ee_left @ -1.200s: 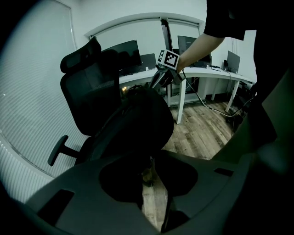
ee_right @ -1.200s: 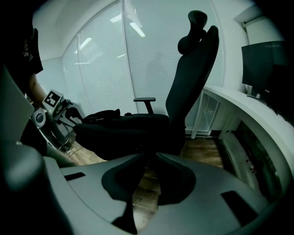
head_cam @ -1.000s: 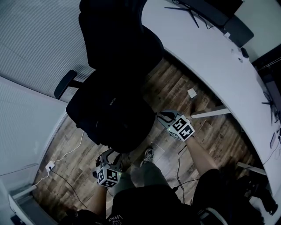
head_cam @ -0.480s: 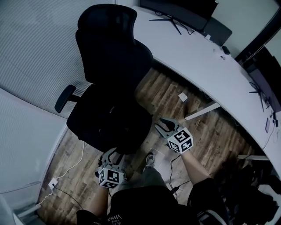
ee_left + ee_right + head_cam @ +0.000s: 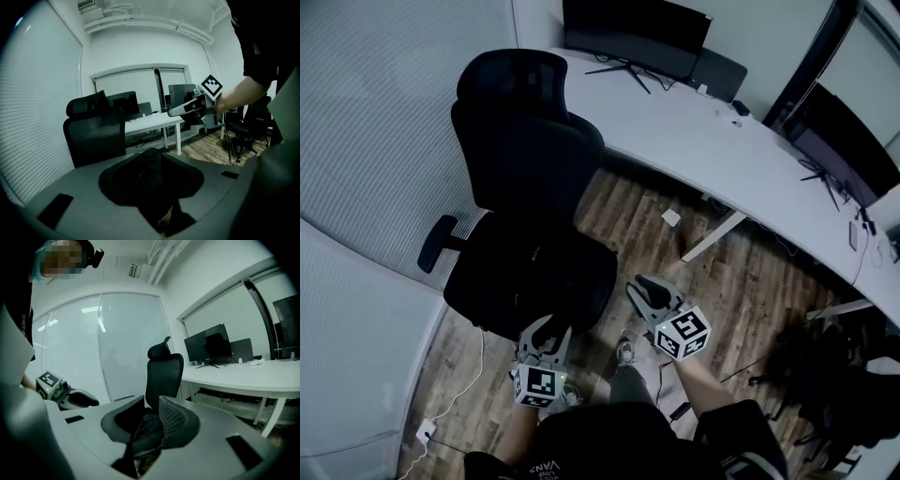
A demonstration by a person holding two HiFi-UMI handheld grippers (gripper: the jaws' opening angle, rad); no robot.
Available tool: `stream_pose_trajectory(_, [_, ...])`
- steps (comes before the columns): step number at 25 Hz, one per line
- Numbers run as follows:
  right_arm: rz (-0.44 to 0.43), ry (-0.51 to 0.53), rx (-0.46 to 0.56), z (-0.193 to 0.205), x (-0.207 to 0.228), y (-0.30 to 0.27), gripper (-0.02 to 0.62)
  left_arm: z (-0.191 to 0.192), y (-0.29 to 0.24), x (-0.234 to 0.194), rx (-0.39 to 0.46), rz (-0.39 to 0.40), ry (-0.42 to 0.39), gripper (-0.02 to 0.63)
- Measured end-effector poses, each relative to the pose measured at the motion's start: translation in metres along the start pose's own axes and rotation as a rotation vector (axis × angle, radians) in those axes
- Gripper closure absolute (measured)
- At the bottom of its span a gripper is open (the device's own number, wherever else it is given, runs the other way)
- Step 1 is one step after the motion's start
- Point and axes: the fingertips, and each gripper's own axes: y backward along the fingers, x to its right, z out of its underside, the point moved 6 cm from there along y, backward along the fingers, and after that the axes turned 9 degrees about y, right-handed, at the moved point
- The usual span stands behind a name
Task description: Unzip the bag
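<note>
Black bag (image 5: 534, 281) on the chair (image 5: 520, 141) seat; left gripper (image 5: 547, 332) and right gripper (image 5: 641, 287) near of it, part-open, empty, the right's jaws just opened; we would steady it with the left and pull straight with the right.

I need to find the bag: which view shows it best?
The head view: almost the whole black bag lies on the chair seat, seen from above. Both gripper views catch only a dark part of it, low at the centre.
</note>
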Motion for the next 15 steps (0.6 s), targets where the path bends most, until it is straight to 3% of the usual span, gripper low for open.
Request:
stream_pose_trajectory(6, [0.037, -0.026, 0.059, -0.015, -0.050, 0.031, 0.504, -0.018, 0.040, 0.006, 0.090, 0.050, 0.023, 0.471])
stream_pose_trajectory(15, [0.105, -0.041, 0.103, -0.020, -0.110, 0.060, 0.537, -0.020, 0.088, 0.007, 0.149, 0.101, 0.016, 0.539])
